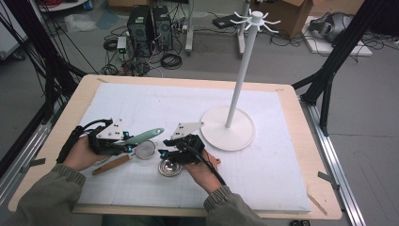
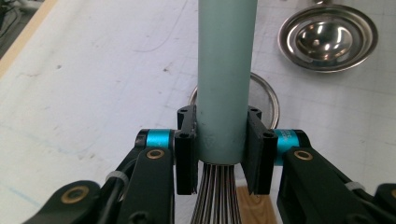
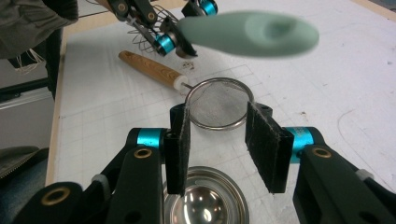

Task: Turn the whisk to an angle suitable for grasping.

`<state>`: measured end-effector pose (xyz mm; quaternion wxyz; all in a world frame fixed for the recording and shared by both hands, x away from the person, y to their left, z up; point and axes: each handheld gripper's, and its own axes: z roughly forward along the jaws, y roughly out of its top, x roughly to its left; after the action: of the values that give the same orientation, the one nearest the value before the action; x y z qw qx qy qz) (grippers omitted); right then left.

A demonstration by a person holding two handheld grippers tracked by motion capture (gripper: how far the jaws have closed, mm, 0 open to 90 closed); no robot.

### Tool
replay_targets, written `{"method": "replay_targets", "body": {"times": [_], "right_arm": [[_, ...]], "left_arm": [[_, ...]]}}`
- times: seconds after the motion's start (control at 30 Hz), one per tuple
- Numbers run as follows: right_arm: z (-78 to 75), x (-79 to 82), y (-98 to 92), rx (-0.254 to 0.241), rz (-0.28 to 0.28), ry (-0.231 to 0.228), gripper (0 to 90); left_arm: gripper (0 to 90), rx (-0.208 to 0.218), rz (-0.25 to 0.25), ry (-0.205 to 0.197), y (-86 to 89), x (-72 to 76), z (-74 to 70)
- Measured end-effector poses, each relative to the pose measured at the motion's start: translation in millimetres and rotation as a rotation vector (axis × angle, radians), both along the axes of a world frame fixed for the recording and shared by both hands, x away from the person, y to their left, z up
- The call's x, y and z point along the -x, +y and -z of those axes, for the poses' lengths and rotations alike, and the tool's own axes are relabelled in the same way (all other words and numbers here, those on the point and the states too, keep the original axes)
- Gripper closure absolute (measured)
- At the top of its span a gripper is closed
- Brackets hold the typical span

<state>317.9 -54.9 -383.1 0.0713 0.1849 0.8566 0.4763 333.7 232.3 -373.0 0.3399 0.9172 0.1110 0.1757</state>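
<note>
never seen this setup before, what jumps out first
The tall white hook stand rises at the mat's right. Near the front edge, the left tool is clamped on a whisk's pale green handle, lifted above a small mesh strainer. The right tool hangs open over a shiny steel cup.

- Table [image 1: 301, 141]: light wooden top, rounded corners, most of it covered by a white gridded mat [image 1: 188, 101].
- Stand [image 1: 228, 128]: white round base on the mat's right half, tall pole with hook arms at its top.
- Strainer [image 1: 146, 149]: small round mesh, wooden handle [image 1: 111, 165], flat on the mat.
- Steel bowl [image 1: 168, 168]: small, shiny, just beside the strainer.
</note>
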Motion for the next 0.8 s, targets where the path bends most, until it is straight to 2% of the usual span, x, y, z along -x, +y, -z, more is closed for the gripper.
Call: {"method": "replay_targets", "body": {"times": [0.27, 0.47, 0.6, 0.8], "right_arm": [[-1.2, -0.3, -2.3, -0.009, 0.004, -0.001, 59.6], [-4.9, 0.6, -4.5, -0.017, 0.002, -0.012, 58.4], [-8.5, 2.6, -9.5, -0.041, 0.005, -0.013, 55.0], [-16.2, 7.5, -22.9, -0.095, 0.01, -0.02, 46.3]], "left_arm": [[69.3, 0.022, -0.036, -0.046, 8.0, 1.0, -17.4], [69.3, 0.037, -0.042, -0.039, 9.9, 2.9, -24.9], [69.3, 0.055, -0.035, -0.037, 5.2, 6.8, -31.5], [69.2, 0.089, -0.003, -0.049, -12.3, 18.7, -47.4]]}}
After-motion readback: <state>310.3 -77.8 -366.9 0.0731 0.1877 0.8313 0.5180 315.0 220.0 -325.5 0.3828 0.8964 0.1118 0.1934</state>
